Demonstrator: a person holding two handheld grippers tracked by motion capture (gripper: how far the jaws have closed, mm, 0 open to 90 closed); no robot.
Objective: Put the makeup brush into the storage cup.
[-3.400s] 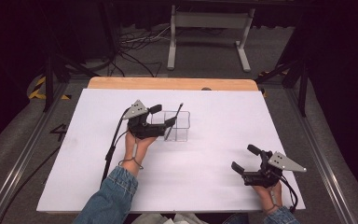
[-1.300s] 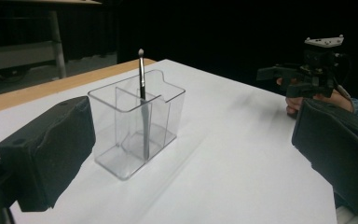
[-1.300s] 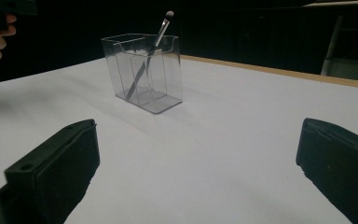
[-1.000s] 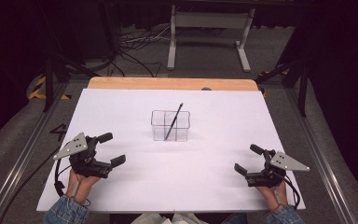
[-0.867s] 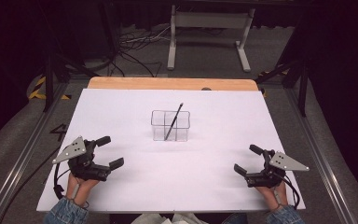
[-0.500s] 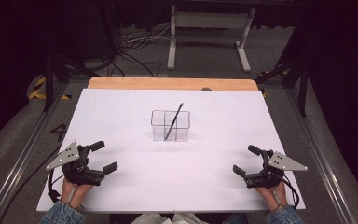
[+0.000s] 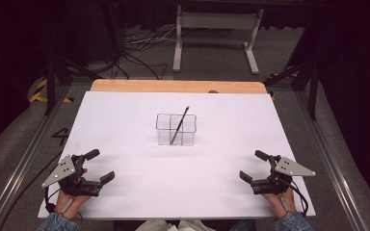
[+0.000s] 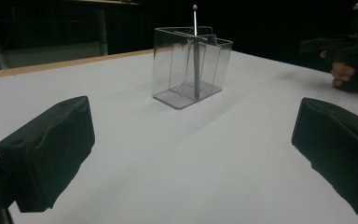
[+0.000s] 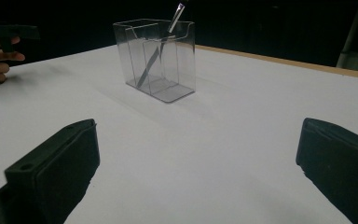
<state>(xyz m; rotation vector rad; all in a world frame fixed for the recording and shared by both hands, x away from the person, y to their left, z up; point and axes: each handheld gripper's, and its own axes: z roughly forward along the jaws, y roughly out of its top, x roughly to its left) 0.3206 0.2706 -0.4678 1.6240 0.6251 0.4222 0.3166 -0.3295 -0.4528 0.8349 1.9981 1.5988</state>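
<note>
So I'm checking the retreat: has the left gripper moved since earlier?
Yes. The left gripper pulled away from the clear holder to the table's near left corner.

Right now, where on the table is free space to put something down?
The white table is bare between the left gripper and right gripper, and on both sides of the clear holder with its pen. Only the centre is occupied.

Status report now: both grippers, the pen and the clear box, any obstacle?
Left gripper open, empty, near table corner. Right gripper open, empty, opposite corner. Pen leaning inside clear box, mid-table. Nothing between grippers and box.
</note>
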